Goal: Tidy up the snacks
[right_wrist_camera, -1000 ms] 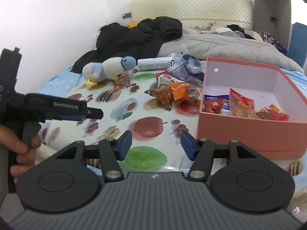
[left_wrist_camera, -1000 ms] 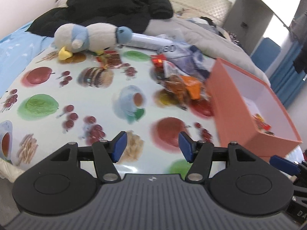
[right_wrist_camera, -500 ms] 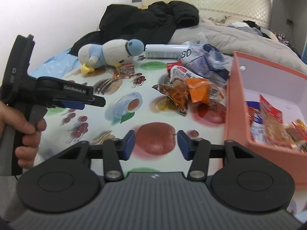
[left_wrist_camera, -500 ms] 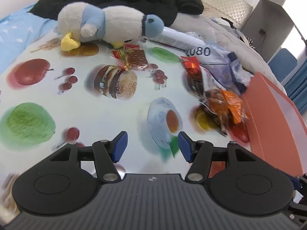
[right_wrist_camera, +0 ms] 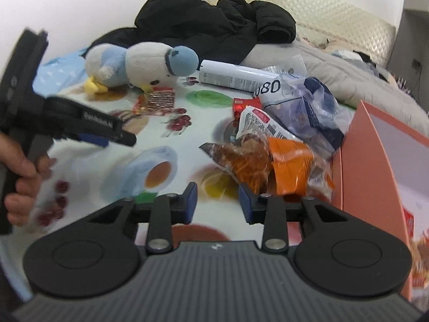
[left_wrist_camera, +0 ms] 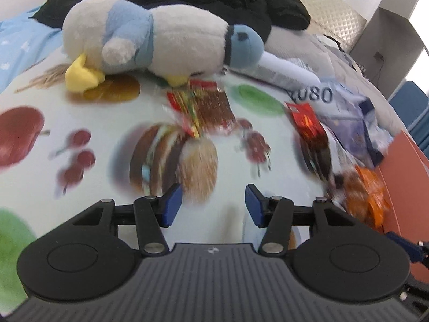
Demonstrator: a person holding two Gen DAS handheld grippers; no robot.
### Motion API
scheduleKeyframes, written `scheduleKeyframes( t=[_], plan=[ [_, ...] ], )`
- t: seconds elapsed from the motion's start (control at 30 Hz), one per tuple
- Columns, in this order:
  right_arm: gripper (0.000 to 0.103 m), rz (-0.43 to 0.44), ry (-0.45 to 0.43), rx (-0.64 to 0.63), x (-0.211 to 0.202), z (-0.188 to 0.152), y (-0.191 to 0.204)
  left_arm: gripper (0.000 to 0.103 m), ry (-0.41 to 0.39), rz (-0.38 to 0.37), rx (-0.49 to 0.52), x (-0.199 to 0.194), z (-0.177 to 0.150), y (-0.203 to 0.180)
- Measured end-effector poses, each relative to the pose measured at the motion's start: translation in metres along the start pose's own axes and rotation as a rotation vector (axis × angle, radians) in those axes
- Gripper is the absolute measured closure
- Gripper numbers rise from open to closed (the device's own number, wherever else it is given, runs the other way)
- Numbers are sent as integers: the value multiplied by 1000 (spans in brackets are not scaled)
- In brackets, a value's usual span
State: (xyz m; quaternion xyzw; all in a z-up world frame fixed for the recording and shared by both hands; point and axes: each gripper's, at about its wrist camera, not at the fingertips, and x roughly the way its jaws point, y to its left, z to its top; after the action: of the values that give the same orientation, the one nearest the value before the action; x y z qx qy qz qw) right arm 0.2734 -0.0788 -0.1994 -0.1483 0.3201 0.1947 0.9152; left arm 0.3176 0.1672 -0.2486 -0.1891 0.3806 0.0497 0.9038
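My left gripper (left_wrist_camera: 213,204) is open and empty, low over the printed tablecloth, short of a small red-and-brown snack packet (left_wrist_camera: 206,107) that lies in front of a plush penguin (left_wrist_camera: 150,40). My right gripper (right_wrist_camera: 217,201) is open and empty, close to an orange and brown snack bag (right_wrist_camera: 265,161) in a pile of snacks. The pile also holds a red packet (right_wrist_camera: 245,104) and a clear bag with blue packs (right_wrist_camera: 308,107). An orange box (right_wrist_camera: 375,166) stands at the right with snacks inside. The left gripper shows in the right wrist view (right_wrist_camera: 107,136), hand-held.
A white spray can (right_wrist_camera: 230,76) lies behind the pile. A black jacket (right_wrist_camera: 214,21) and grey bedding (right_wrist_camera: 348,80) lie at the back. The orange box's wall (left_wrist_camera: 402,177) is at the right edge of the left wrist view.
Both grippers have moved forward over the table. The left one has closed in on the small packet by the penguin; the right one has come up to the snack pile beside the box.
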Motion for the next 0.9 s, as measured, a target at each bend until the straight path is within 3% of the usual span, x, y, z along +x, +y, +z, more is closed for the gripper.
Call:
scheduleKeyframes(
  t=[0.27,0.4,0.57,0.63,0.73,0.9],
  plan=[
    [75,-95,2,-157,40,5,15,45,-68,64,-49,32,32,11],
    [76,-149,-5,-229,51,5,25,50,-66,109,-29,41,43,9],
    [87,-187,-5,-277,61,3,32,71,-75,143,-2,48,46,6],
    [92,-199,-4,-288,63,2,34,84,-71,139,-4,49,47,9],
    [98,-195,-7,-277,60,4,34,93,-66,136,-9,49,50,12],
    [99,-192,-11,-270,48,3,34,97,-56,101,-61,39,44,16]
  ],
)
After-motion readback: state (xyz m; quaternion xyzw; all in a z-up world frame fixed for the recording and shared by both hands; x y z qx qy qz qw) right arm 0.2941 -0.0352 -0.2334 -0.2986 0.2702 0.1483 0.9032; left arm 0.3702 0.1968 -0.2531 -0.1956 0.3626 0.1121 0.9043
